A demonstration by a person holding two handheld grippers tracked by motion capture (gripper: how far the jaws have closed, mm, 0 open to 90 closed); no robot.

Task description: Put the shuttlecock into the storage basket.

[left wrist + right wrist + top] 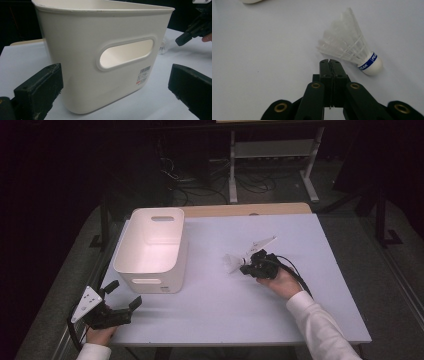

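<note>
At the lower left of the high view the left gripper point(122, 295) rests near the table's point(280, 320) front edge, its jaws spread wide apart and empty. Just above it stands the white bin point(152, 247). Right of centre lies the shuttlecock point(233, 263), with the right gripper point(245, 269) just beside it, jaws pressed together on nothing.

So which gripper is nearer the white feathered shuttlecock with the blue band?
Right. The right gripper, jaws shut, sits just beside the shuttlecock without holding it. The left gripper, jaws open, is at the table's near-left corner, facing the white plastic bin.
</note>
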